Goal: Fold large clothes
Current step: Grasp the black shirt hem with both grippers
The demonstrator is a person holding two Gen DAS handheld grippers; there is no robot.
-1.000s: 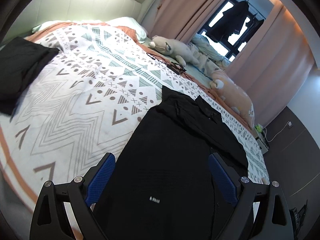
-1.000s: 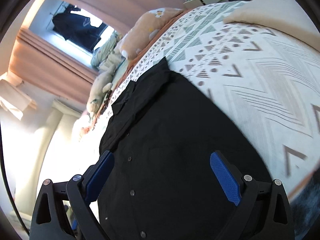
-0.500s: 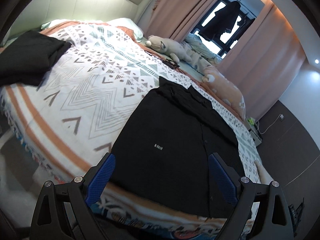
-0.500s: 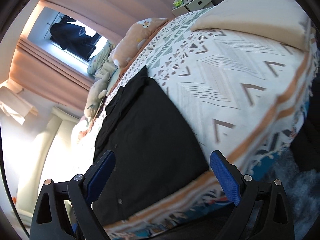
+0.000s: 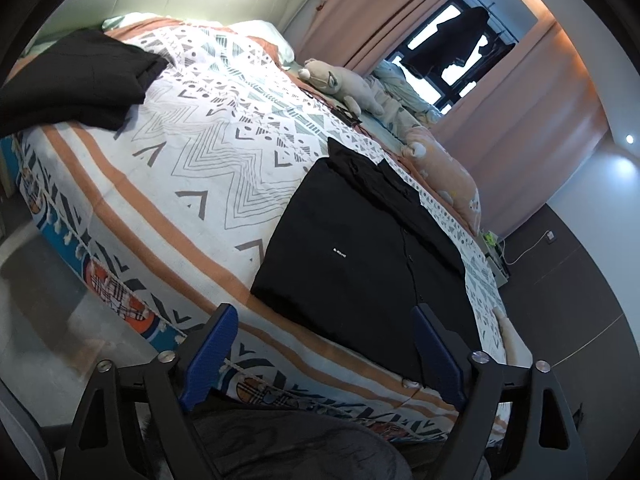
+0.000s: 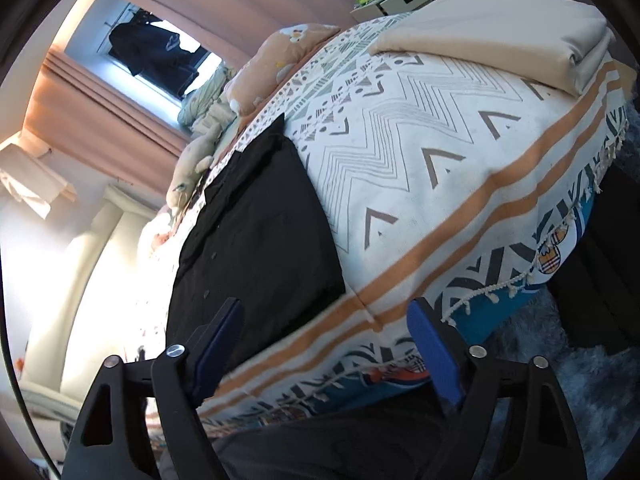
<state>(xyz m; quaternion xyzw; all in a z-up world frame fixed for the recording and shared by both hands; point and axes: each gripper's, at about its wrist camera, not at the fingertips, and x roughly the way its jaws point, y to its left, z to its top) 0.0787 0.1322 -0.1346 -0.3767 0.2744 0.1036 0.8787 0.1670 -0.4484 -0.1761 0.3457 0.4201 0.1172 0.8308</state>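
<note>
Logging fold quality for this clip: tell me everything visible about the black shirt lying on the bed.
The black shirt is folded into a neat rectangle and lies flat on the patterned bedspread, near the bed's front edge. It looks like thin, matte woven cloth. A collar sits at the far end, a button placket runs down the front, and a small white label marks the chest. Its sleeves are tucked out of sight. Only the bedspread touches it; both grippers are open, off the shirt.

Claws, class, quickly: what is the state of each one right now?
Left claw: open, holding nothing, short of the black shirt.
Right claw: open, holding nothing, at the bed edge.
</note>
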